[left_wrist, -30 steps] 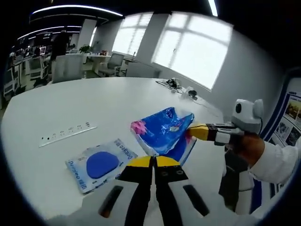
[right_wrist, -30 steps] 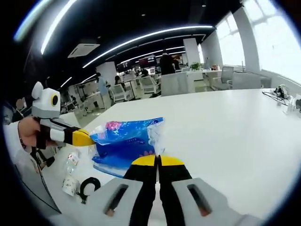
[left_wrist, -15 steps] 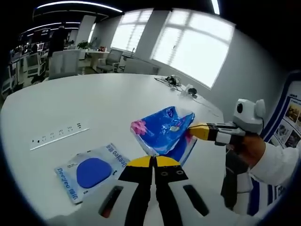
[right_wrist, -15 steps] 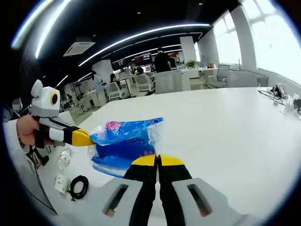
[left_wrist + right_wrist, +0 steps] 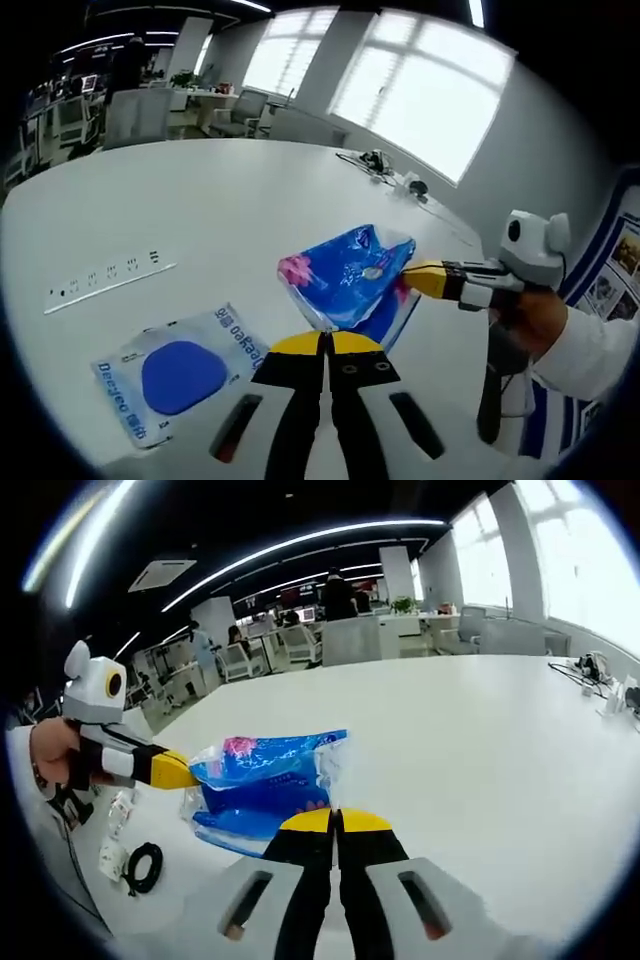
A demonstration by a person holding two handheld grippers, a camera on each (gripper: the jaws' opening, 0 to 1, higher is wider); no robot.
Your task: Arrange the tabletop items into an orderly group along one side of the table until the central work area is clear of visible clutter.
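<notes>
Compared with one second ago, the flat pouch with the blue disc (image 5: pixel 172 372) is seen lower and further left in the left gripper view, and the power strip (image 5: pixel 108 282) likewise; the whole picture has shifted, so the camera has moved, not the things. The blue plastic package (image 5: pixel 350 283) is kept at the same place between both grippers.

One blue package is seen, held up above the white table (image 5: pixel 200 200). The left gripper (image 5: pixel 322 342) is pressed together on one end of it, with the yellow tips closed on the film. The right gripper (image 5: pixel 408 277) is pinched on the other end. The long axis of the package is stretched from one gripper to the other, so each end points toward a hand. In the right gripper view the package (image 5: pixel 265 785) lies crosswise, its pink printed corner toward the left gripper (image 5: pixel 190 772) and its clear crumpled end above the right gripper (image 5: pixel 335 820).

One pouch is counted, lying flat on the table, well apart from the package. One power strip lies beyond it. In the right gripper view one coiled black cable (image 5: pixel 145 865) and two small white packets (image 5: pixel 115 835) are seen near the table edge. Some cables (image 5: pixel 385 172) lie at the far side by the window.
</notes>
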